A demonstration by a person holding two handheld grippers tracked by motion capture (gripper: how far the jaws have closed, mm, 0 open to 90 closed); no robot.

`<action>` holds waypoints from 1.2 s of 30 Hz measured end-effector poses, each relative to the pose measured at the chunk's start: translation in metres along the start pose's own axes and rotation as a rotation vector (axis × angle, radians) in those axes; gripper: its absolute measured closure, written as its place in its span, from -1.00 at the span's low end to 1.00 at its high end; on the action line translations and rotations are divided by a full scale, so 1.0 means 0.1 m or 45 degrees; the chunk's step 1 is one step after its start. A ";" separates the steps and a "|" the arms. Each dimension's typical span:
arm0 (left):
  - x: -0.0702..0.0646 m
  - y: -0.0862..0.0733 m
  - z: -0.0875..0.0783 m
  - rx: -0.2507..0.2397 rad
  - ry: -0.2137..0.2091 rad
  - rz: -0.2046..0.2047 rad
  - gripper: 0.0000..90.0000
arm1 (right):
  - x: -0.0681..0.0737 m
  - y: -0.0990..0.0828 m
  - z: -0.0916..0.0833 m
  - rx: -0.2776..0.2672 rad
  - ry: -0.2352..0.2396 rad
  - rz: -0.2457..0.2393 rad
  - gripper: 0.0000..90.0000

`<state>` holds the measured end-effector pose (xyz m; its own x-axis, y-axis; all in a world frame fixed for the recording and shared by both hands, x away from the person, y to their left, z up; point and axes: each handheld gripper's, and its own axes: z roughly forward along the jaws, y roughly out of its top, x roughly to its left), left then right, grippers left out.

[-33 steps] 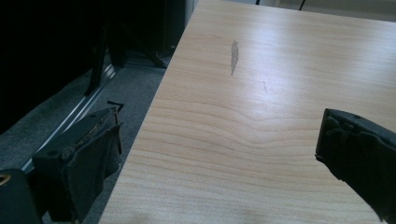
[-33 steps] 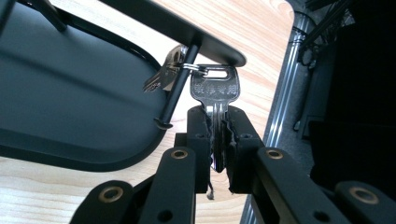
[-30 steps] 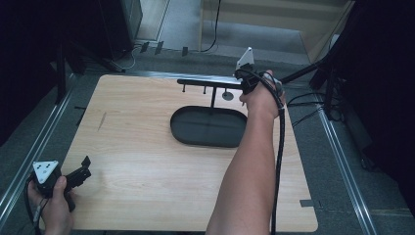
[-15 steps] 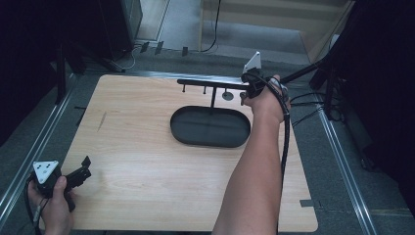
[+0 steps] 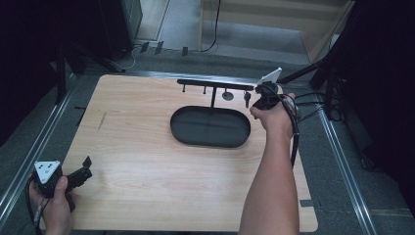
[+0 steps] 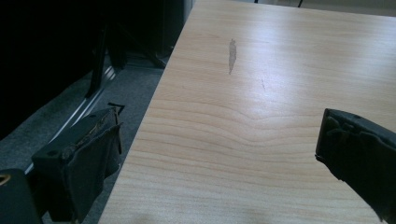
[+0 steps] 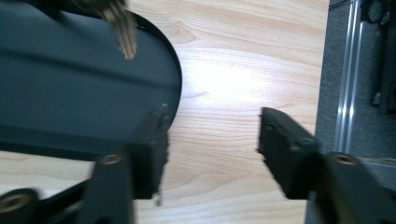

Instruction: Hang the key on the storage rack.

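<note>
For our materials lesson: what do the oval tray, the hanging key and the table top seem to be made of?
Oval tray: probably metal, matte black coating with dull sheen.
Key: likely brass, yellowish and notched, though blurred.
Table top: light wood or wood-look laminate, showing grain lines.

Forearms bare, no sleeves | left gripper (image 5: 80,175): black, grey three-cornered plate with dark dots | right gripper (image 5: 263,95): black, brass-coloured screws, black trailing cable

Desk (image 5: 147,161): pale wood, visible grain, one dark streak near its left side. Oval tray (image 5: 210,126): matt black. Rack (image 5: 215,84) above it: black. Key (image 7: 122,28) hanging from the rack: brass-toned. Both claws, left (image 6: 219,154) and right (image 7: 212,135): black. Surrounding floor (image 5: 337,171): grey.
</note>
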<state>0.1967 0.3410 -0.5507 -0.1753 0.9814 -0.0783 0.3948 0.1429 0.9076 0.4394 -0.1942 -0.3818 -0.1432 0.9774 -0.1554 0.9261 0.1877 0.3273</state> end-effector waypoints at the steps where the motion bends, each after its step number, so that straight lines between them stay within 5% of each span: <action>1: 0.00 0.00 0.00 0.001 -0.001 0.004 -0.99 | -0.03 -0.05 0.03 -0.029 0.008 0.026 -0.21; 5: -0.01 -0.01 -0.01 -0.002 0.007 0.004 -0.99 | -0.15 -0.24 0.15 -0.166 0.150 0.157 -0.62; 8: -0.02 -0.01 -0.02 -0.016 0.015 0.016 -0.99 | -0.22 -0.40 0.23 -0.251 0.236 0.205 -0.73; 13: -0.04 -0.02 -0.03 -0.031 0.005 0.044 -0.99 | -0.30 -0.68 0.39 -0.339 0.197 0.203 -1.00; 17: -0.08 -0.03 -0.05 -0.038 -0.018 0.069 -0.99 | -0.31 -0.95 0.47 -0.494 0.125 0.144 -1.00; 25: -0.09 -0.04 -0.06 -0.053 -0.036 0.085 -0.99 | -0.34 -1.36 0.57 -0.736 0.135 0.117 -1.00; 36: -0.10 -0.04 -0.07 -0.066 -0.046 0.105 -0.99 | -0.51 -1.94 0.85 -0.840 0.123 0.155 -1.00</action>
<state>0.1902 0.3296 -0.5510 -0.1115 0.9936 -0.0167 0.3592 0.0559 0.9316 0.2964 -0.2885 -0.5165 -0.1103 0.9939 -0.0071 0.5351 0.0654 0.8422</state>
